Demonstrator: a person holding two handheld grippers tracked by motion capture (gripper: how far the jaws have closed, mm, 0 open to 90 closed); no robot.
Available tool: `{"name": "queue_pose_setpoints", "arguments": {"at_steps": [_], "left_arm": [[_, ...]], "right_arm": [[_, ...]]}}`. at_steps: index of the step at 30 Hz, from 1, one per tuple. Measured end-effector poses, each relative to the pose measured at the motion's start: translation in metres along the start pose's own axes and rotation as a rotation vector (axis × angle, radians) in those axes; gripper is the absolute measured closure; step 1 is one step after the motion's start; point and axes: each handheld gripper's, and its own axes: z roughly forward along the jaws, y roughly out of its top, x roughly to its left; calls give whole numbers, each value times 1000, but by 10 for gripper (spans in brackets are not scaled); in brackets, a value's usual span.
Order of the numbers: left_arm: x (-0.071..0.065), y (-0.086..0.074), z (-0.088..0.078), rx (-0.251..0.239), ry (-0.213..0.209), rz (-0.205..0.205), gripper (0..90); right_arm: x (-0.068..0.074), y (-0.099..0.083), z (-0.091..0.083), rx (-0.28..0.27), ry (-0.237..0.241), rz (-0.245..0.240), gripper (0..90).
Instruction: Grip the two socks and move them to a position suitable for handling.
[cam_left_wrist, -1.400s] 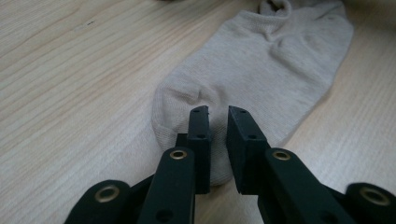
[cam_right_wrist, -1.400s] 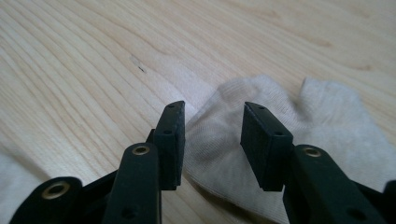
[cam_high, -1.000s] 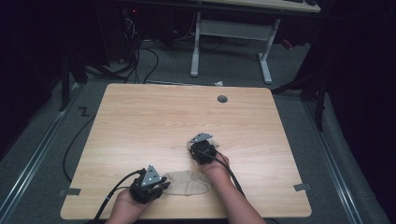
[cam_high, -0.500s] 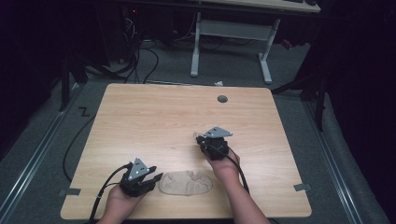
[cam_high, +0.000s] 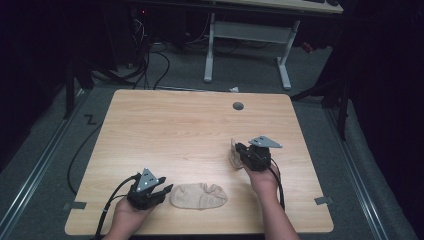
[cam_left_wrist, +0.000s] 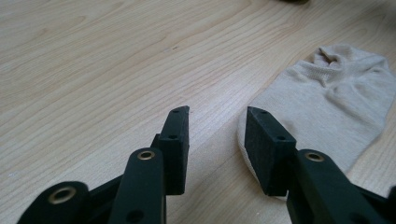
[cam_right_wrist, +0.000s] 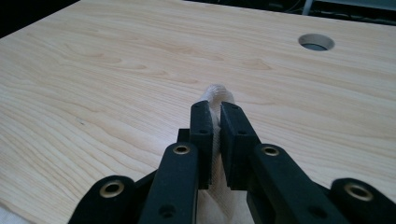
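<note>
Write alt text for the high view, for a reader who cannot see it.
On a wooden table, the right gripper pinches a beige sock off the surface, while the left gripper rests open beside a second sock lying flat near the front edge.

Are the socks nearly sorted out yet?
Partly. One beige sock lies flat on the table; the left tool has just been opening and grips nothing. The right tool pinches a second sock, lifted. That one is left to place.
</note>
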Motion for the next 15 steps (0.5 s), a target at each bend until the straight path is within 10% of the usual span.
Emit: {"name": "queue_pose_setpoints", "arguments": {"at_steps": [7,15], "left_arm": [[0,0,2,4,3,-4,606],[-2,1,3,4,4,-1,612]], "right_arm": [[-9,-14,-6,-12,2,35,849],[24,-10,4,2,59,-56,851]]}}
